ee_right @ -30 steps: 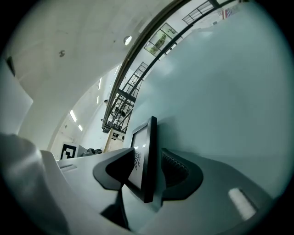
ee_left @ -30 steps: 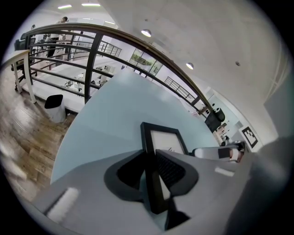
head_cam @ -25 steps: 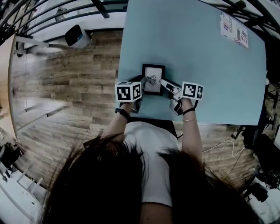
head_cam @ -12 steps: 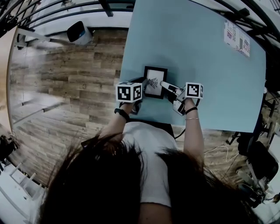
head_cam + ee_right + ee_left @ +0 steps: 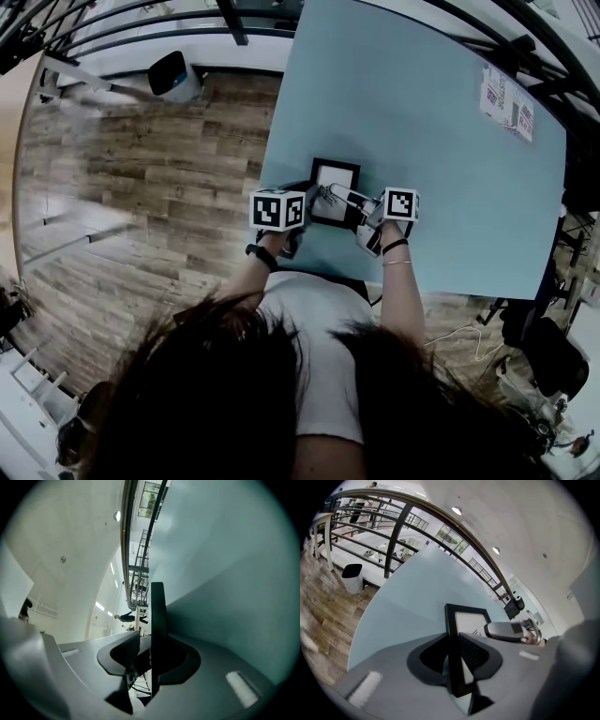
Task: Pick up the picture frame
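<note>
A pale blue table [image 5: 450,141] stands on a wooden floor [image 5: 141,187]. A railing [image 5: 141,28] and a small bin [image 5: 173,77] lie beyond the table's left edge, and a printed label [image 5: 506,91] sits near its far right corner. The picture frame [image 5: 335,183] is close to the near edge, toward the near left corner. The left gripper [image 5: 457,656] is clamped on the frame's left border, with both pads against the black moulding. The right gripper [image 5: 145,651] straddles the opposite side, which shows edge-on. Its jaws have just been closing around the frame, and a sliver of gap shows beside the ribbed pad [image 5: 125,652]. The marker cubes cover most of both grippers from above, and the person's hair [image 5: 281,394] fills the foreground. Whether the frame rests on the table or has cleared it cannot be told.
</note>
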`<act>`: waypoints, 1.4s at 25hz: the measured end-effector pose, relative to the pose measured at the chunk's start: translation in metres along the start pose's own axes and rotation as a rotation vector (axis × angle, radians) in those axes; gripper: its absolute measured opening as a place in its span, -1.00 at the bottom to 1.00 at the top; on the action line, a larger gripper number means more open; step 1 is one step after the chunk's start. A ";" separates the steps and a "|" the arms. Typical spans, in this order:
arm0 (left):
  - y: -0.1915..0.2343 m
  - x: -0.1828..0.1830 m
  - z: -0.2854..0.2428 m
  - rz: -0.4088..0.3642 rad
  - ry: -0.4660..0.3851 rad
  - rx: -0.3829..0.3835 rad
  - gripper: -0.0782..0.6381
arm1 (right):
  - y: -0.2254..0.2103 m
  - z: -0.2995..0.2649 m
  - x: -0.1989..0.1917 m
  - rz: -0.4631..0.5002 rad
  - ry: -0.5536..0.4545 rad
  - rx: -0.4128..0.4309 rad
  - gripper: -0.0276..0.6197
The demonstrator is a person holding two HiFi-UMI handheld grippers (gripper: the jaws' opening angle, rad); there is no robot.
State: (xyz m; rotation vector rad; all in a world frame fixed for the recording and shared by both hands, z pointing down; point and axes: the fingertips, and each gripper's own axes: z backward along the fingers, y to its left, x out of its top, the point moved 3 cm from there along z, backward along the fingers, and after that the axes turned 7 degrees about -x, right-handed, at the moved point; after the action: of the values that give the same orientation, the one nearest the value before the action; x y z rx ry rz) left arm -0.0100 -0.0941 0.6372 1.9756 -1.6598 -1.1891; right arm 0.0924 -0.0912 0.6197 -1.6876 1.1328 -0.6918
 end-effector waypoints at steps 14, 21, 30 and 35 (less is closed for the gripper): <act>0.001 -0.001 0.000 0.001 0.001 0.000 -0.44 | -0.006 -0.003 -0.002 0.006 -0.038 -0.080 -0.87; 0.001 0.001 0.001 0.012 -0.013 -0.002 -0.43 | -0.003 -0.002 -0.001 0.010 -0.061 -0.063 -0.87; -0.007 0.015 0.014 -0.032 -0.077 -0.048 -0.43 | 0.008 0.006 0.007 0.071 -0.130 -0.077 -0.87; -0.018 0.029 0.022 -0.059 -0.127 -0.061 -0.43 | 0.020 0.015 0.017 0.114 -0.174 -0.080 -0.87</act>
State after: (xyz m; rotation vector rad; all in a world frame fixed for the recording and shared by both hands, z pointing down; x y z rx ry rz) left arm -0.0147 -0.1094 0.5994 1.9611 -1.6133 -1.3966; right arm 0.1046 -0.1029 0.5948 -1.6994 1.1354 -0.4246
